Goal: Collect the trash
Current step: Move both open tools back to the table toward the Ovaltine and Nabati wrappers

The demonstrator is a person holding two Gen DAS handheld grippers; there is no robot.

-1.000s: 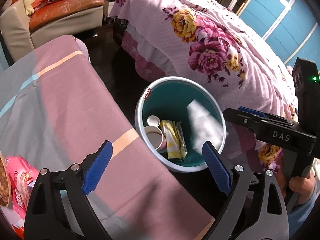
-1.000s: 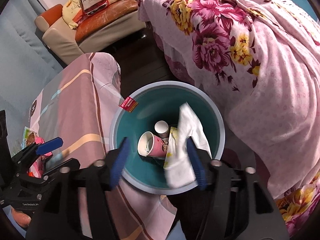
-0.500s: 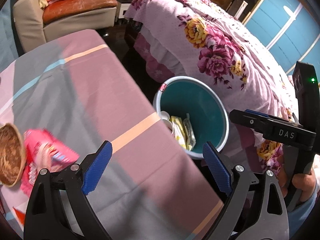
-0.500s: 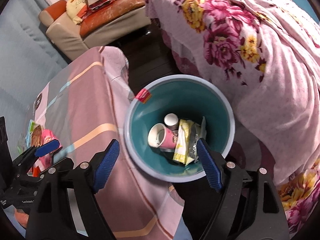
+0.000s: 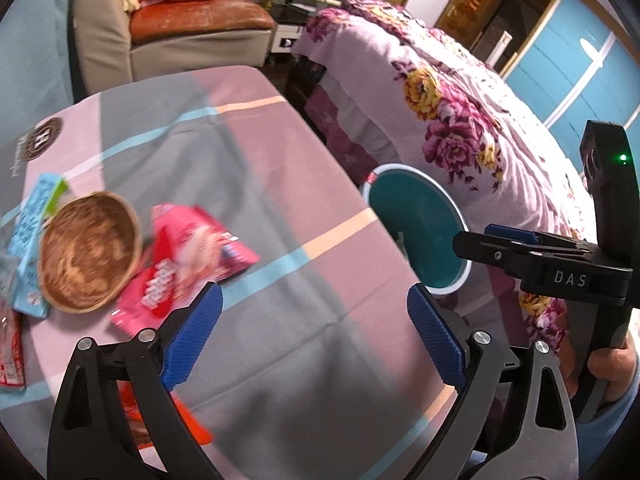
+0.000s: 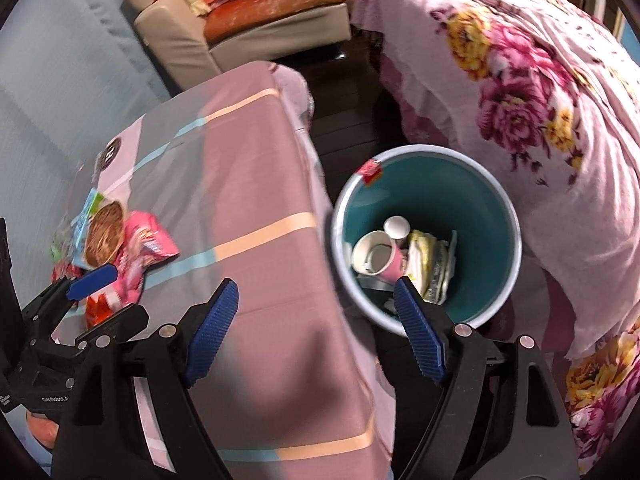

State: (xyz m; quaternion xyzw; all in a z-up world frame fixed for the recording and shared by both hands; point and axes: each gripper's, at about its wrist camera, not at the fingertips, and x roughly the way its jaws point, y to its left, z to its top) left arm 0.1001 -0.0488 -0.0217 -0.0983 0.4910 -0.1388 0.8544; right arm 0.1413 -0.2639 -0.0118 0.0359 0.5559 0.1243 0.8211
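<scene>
trash sits in two places around me. my left gripper [image 5: 314,338] hangs over the surface [image 5: 248,168] with its jaws spread wide and nothing between them; my right gripper [image 6: 316,328] has just been opening its jaws and is also empty, straddling the surface's edge. just past my left gripper lie a pink snack wrapper [image 5: 180,264], a woven bowl [image 5: 90,258] and a light blue packet [image 5: 34,224] tucked under the bowl. on the floor, between the surface and the flowered bed [image 6: 540,92], stands the teal bin [image 6: 480,208], holding a pink cup [image 6: 378,258], a small white cup [image 6: 396,227] and crumpled yellow wrappers [image 6: 430,264]. beyond is a sofa [image 6: 256,20].
</scene>
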